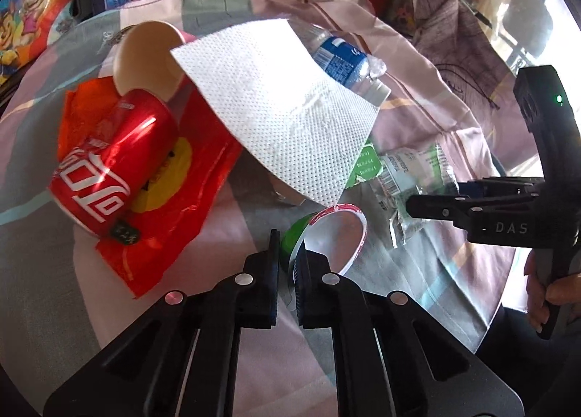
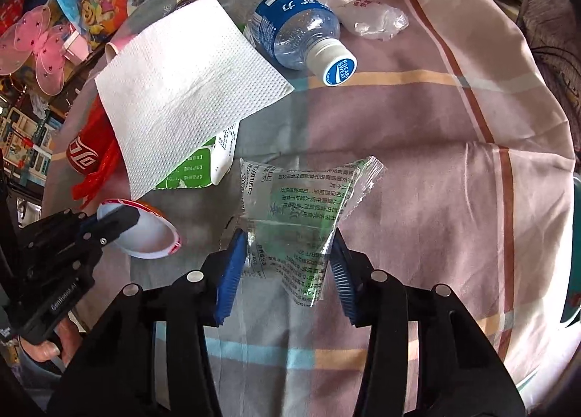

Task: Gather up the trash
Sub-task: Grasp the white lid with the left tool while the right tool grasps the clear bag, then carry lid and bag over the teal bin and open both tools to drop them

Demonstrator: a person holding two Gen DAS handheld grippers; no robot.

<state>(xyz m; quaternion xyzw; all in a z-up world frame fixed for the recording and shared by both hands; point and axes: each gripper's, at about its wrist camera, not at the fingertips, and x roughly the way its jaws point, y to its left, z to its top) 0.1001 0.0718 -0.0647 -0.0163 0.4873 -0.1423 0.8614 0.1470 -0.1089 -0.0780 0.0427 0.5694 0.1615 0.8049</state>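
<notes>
A: Left tool (image 1: 288, 253) pinches the rim of the white, red-edged plastic cup (image 1: 336, 235), bottom centre. Right tool (image 2: 287, 257)?

B: Probably pressing on the clear, green-printed plastic wrapper (image 2: 301, 206), centre, on the desk. Light, crinkly, slippery; grip the bunched lower end.

Paper towel (image 1: 276, 101) over carton (image 2: 196, 166), between can (image 1: 109, 163) and bottle (image 1: 345, 61)

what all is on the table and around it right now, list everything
cola can: 1, red, on its side on the red wrapper
red wrapper: 1, under can
paper cup: 1, tan inside, behind can
paper towel: 1, white, centre
water bottle: 1, blue label, white cap, lying down
green carton: 1, under towel
yogurt cup: 1, green, white inside, in left gripper
clear wrapper: 1, between right gripper pads
crumpled plastic: 1, clear, far side
tablecloth: 1, pink plaid
hands: 2
</notes>
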